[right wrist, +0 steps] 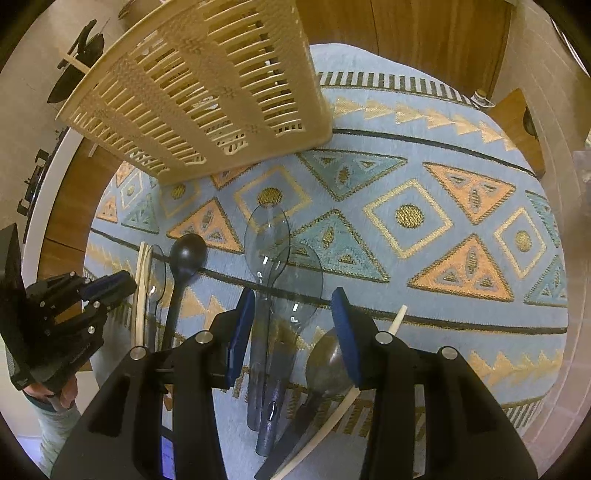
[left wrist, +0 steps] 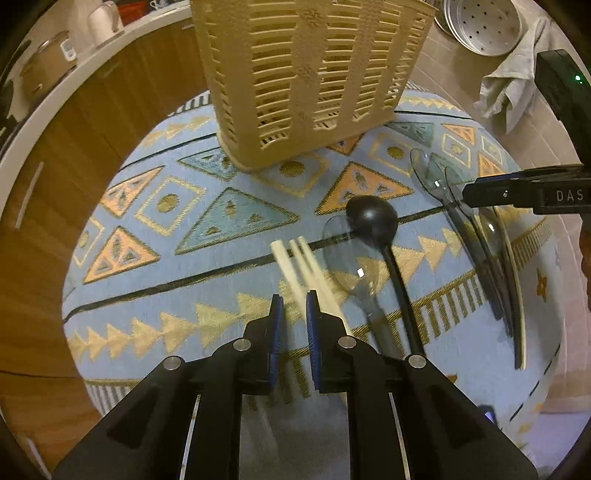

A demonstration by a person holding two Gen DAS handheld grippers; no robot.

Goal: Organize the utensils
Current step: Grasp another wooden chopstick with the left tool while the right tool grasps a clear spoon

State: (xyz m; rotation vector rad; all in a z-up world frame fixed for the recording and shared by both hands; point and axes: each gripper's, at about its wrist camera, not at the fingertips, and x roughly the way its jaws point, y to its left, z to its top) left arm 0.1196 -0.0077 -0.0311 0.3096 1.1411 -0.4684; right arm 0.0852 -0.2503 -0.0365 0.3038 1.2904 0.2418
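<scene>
A cream slatted basket (left wrist: 314,74) stands upright at the far edge of a blue patterned rug (left wrist: 155,258), empty as far as the slats show. To the far left runs a wooden cabinet (left wrist: 74,147) under a white counter.

Left gripper (left wrist: 294,314): jaws slightly parted over the near ends of pale chopsticks (left wrist: 291,258) lying on the rug; the sticks are blurred, and the pads do not visibly press on them. Just right of the chopsticks lie a clear spoon (left wrist: 343,254) and a black ladle (left wrist: 371,218), handles pointing near.

Right gripper (right wrist: 293,325): jaws stand apart, astride the handles of two clear spoons (right wrist: 280,258) that overlap on the rug; no pad touches them. Under its right finger lie a dark spoon (right wrist: 325,365) and a single pale stick (right wrist: 399,317), near right. A grey cloth (left wrist: 509,81) and metal steamer tray (left wrist: 480,26) lie far right, off the rug.
</scene>
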